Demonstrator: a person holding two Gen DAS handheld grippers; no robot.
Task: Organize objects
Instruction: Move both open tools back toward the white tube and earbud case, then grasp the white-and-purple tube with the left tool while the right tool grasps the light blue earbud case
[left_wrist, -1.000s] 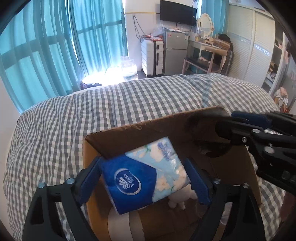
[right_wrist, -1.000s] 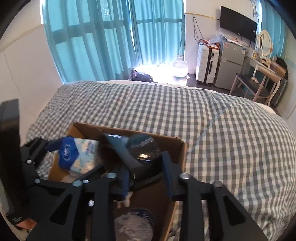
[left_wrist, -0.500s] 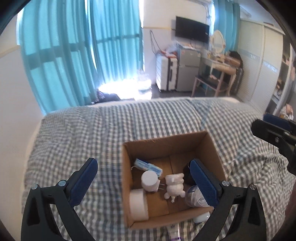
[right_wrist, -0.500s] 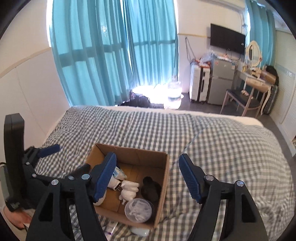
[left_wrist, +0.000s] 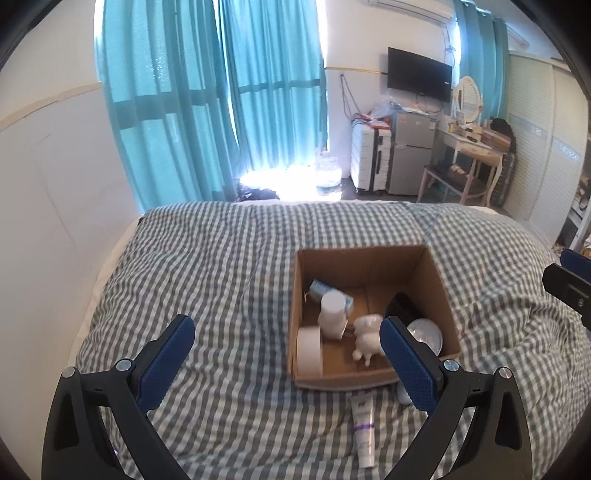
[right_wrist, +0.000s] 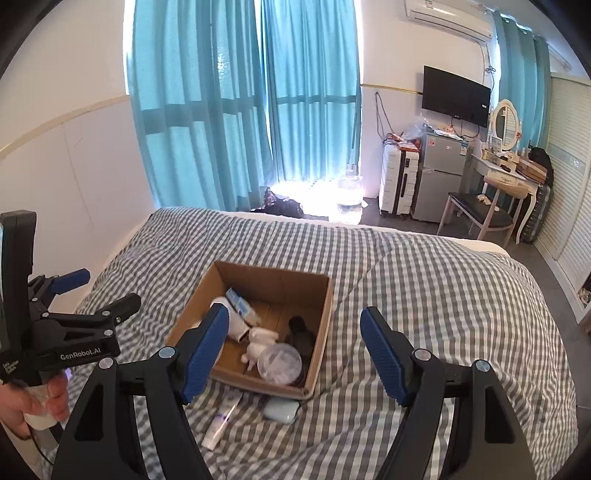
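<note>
A brown cardboard box (left_wrist: 369, 254) (right_wrist: 325, 314) sits on the checked bed. Inside lie a blue tissue pack (left_wrist: 321, 290) (right_wrist: 240, 306), a white bottle (left_wrist: 332, 310), a tape roll (left_wrist: 308, 349), a white figurine (left_wrist: 365, 338) (right_wrist: 258, 341), a clear round lid (left_wrist: 424, 330) (right_wrist: 279, 361) and a black object (right_wrist: 299, 328). A white tube (left_wrist: 364, 432) (right_wrist: 221, 417) and a pale case (right_wrist: 280, 409) lie on the bed in front of the box. My left gripper (left_wrist: 288, 365) is open and empty, held back above the bed. My right gripper (right_wrist: 293, 349) is open and empty, above the box's near side.
The grey checked bedspread (left_wrist: 221, 266) covers the bed. A white wall (left_wrist: 55, 203) runs along the left. Teal curtains (left_wrist: 221, 92), a suitcase (right_wrist: 399, 181), a small fridge (right_wrist: 441, 177), a chair (right_wrist: 480, 218) and a dressing table (right_wrist: 506, 177) stand beyond the bed.
Both grippers let go of their objects into the box, opened wide and pulled up and back. The tissue pack and the black object now lie in the box.
</note>
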